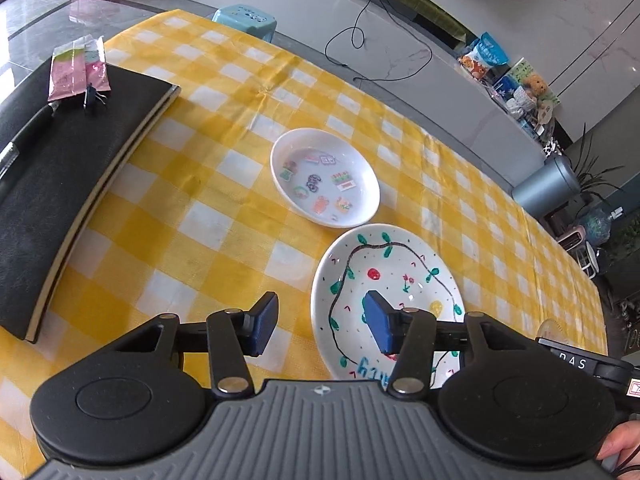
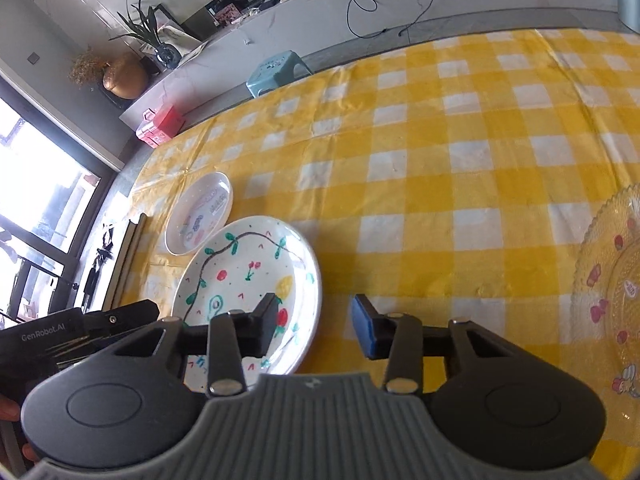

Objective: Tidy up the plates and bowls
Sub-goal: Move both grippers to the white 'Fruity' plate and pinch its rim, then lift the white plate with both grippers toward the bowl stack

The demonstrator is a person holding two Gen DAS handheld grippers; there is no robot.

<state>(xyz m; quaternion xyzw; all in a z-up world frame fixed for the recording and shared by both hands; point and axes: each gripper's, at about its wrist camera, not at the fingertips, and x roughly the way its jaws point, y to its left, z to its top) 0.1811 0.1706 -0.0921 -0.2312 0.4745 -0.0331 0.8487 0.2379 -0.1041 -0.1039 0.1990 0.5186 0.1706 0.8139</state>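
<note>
The left gripper (image 1: 320, 324) hangs low over the near left rim of the painted plate (image 1: 400, 264), its jaws apart: one pad sits above the plate's well, the other outside the rim over the yellow checked tablecloth (image 1: 168, 216), and neither presses on anything. The right gripper (image 2: 316, 326) straddles the same plate (image 2: 248, 276) on its right edge, jaws also apart, with one pad over the plate and the other over bare cloth; no contact shows there either.

Just beyond the plate, almost touching it, stands a white bowl (image 1: 324, 176) with small stickers inside. A clear patterned glass plate (image 2: 612, 300) lies well off to the right. A black book (image 1: 60, 184) lies at the left of the table.

The step in hand looks like taking hold of the painted plate by both edges. Next, each gripper would need to drop until its pads bracket the rim, then close firmly and evenly before any lift, since the glazed rim is thin and likely slippery.
</note>
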